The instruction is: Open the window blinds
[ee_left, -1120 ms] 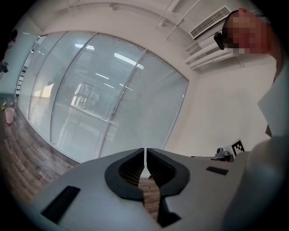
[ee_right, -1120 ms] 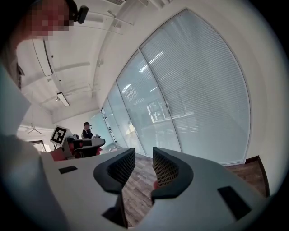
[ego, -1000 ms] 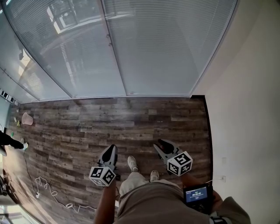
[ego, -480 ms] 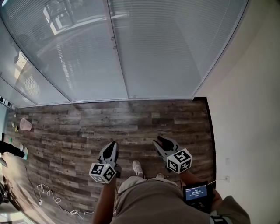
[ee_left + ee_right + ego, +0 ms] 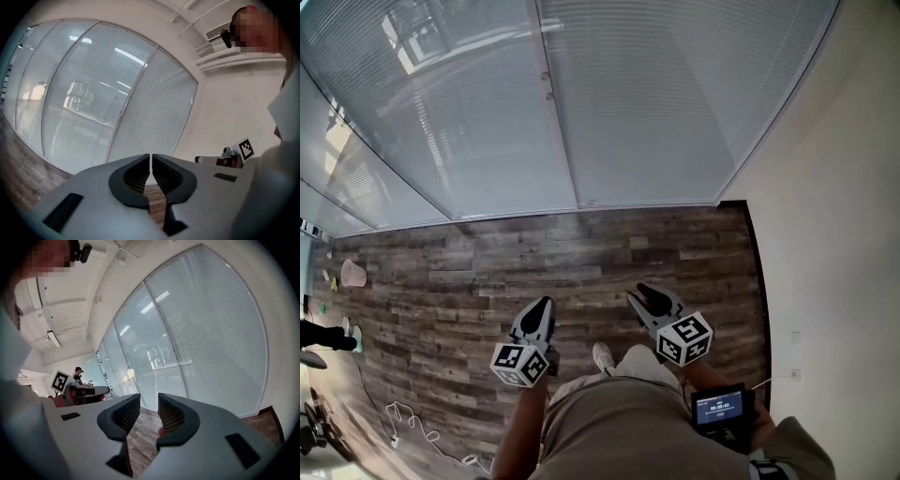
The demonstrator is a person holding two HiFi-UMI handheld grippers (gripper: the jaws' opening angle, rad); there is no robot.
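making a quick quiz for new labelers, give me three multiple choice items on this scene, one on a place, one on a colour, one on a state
1. Where does the white cable lie in the head view?
A. on the floor at the lower left
B. hung on the wall
C. on a table

2. What colour is the floor?
A. blue
B. brown and grey wood
C. plain white

3. How do the fingers of the left gripper stand?
A. wide apart
B. clamped on a cord
C. together, nothing between them

Answers:
1 A, the cable loops over the floor in that corner.
2 B, brown and grey wood strips run up to the blinds.
3 C, the left gripper view shows the fingers meeting at their tips, with only floor behind.
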